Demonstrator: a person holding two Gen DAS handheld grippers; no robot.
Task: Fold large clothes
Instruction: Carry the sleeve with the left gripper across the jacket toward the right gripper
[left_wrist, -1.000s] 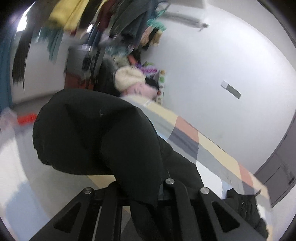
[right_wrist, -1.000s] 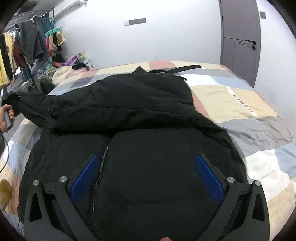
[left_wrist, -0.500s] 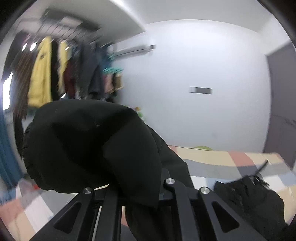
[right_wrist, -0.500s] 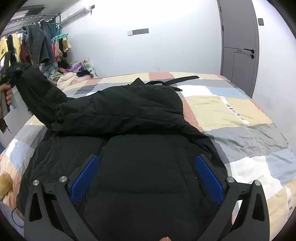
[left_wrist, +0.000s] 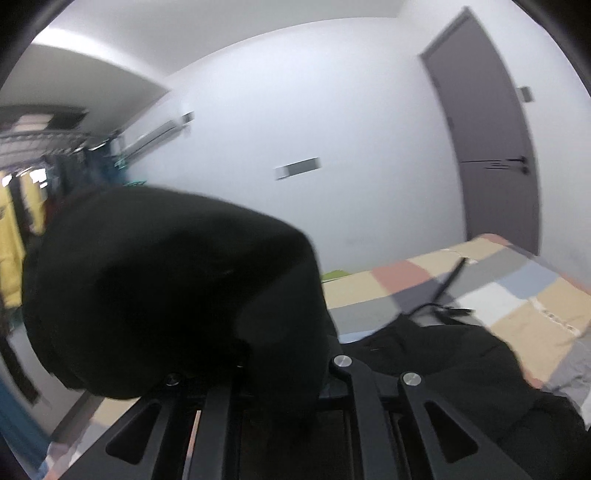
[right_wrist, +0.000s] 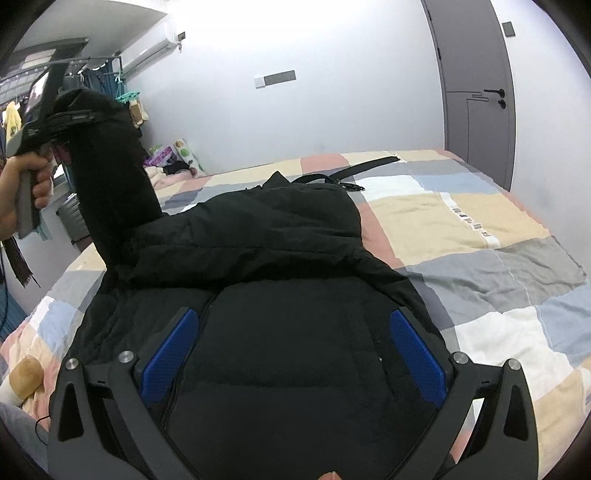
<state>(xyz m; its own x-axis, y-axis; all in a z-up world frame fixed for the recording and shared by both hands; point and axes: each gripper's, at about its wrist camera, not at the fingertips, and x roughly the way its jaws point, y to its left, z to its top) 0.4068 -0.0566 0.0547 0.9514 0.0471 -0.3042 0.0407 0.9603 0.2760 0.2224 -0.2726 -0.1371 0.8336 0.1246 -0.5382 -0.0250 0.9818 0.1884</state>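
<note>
A black padded jacket (right_wrist: 266, 295) is spread front-up on a patchwork bedspread (right_wrist: 480, 236), its zip running down the near half and its body covering the left and middle of the bed. One fold appears to have been made already: a broad band of the garment is laid crosswise over the chest, toward the far end. The left sleeve (right_wrist: 107, 177) is held raised at the far left, well above the bed, and its cuff is pinched between the closed jaws of the left gripper (left_wrist: 280, 373), where dark fabric bulges over the fingers. The right gripper (right_wrist: 295, 354) hangs over the near hem with its jaws spread wide, the blue pads (right_wrist: 417, 358) apart and nothing clasped between them. A black strap (right_wrist: 354, 166) is seen on the bedspread beyond the collar. The work is judged to be at an early-to-middle stage: the lifted sleeve remains to be laid across the body, and the lower half is yet to be doubled up into a compact bundle.
</note>
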